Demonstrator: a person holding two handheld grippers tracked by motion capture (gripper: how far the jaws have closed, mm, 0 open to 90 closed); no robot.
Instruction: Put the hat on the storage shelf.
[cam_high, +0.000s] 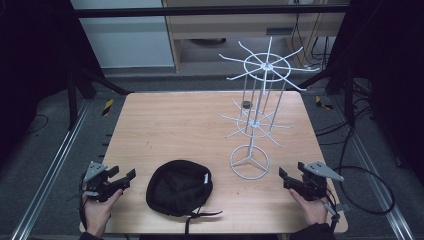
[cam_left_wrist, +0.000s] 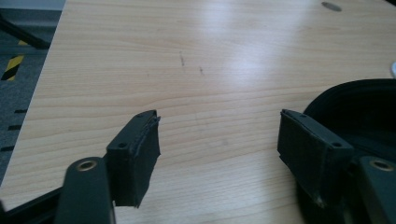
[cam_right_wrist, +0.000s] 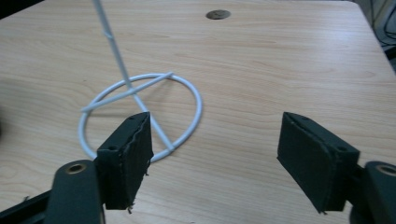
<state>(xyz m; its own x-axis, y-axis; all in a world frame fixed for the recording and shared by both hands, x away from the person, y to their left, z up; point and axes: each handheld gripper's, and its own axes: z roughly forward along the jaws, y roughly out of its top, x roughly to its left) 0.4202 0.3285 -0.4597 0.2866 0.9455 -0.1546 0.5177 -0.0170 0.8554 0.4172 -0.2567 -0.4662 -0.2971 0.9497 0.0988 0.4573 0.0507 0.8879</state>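
The high view is dim and a little soft; the floor around the table (cam_high: 165, 125) is almost black, and the wire rack (cam_high: 257, 115) gives only faint shadows. In the left gripper view a pale glare lies across the wood beyond the black cap (cam_left_wrist: 359, 112). Both gripper views are brighter, but the near jaws are slightly out of focus.

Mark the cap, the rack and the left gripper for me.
cap (cam_high: 179, 186), high view, on the middle of its black crown.
rack (cam_high: 249, 161), high view, on its round white base ring.
left gripper (cam_high: 131, 174), high view, midway between its open jaw tips.
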